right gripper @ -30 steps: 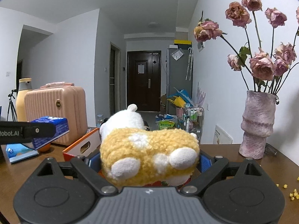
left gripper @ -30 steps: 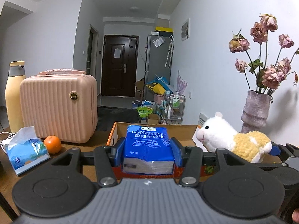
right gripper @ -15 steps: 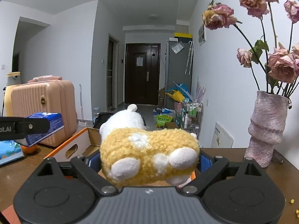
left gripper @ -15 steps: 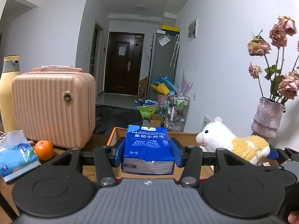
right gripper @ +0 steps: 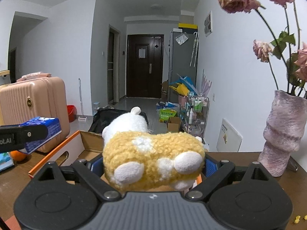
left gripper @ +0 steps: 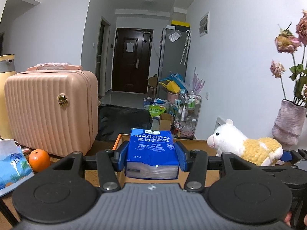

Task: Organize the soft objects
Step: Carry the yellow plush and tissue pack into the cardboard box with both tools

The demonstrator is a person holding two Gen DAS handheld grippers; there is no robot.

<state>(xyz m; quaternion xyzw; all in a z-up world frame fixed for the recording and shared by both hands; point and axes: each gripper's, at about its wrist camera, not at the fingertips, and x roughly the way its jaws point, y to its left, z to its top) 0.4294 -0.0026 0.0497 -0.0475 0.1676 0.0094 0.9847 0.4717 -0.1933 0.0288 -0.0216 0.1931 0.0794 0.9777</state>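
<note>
My left gripper is shut on a blue pack of handkerchief tissues and holds it over the near part of an open cardboard box. My right gripper is shut on a yellow and white plush sheep, held above the same box. The sheep also shows in the left wrist view, to the right of the tissue pack. The pack shows at the left of the right wrist view. The inside of the box is mostly hidden.
On the brown table stand a pink ribbed suitcase, an orange, a light blue tissue pack and a yellow bottle on the left. A purple vase of dried roses stands at the right. Crumbs lie near it.
Both grippers have moved forward towards the box with their loads still held. The suitcase and vase have slid outward in both views.
</note>
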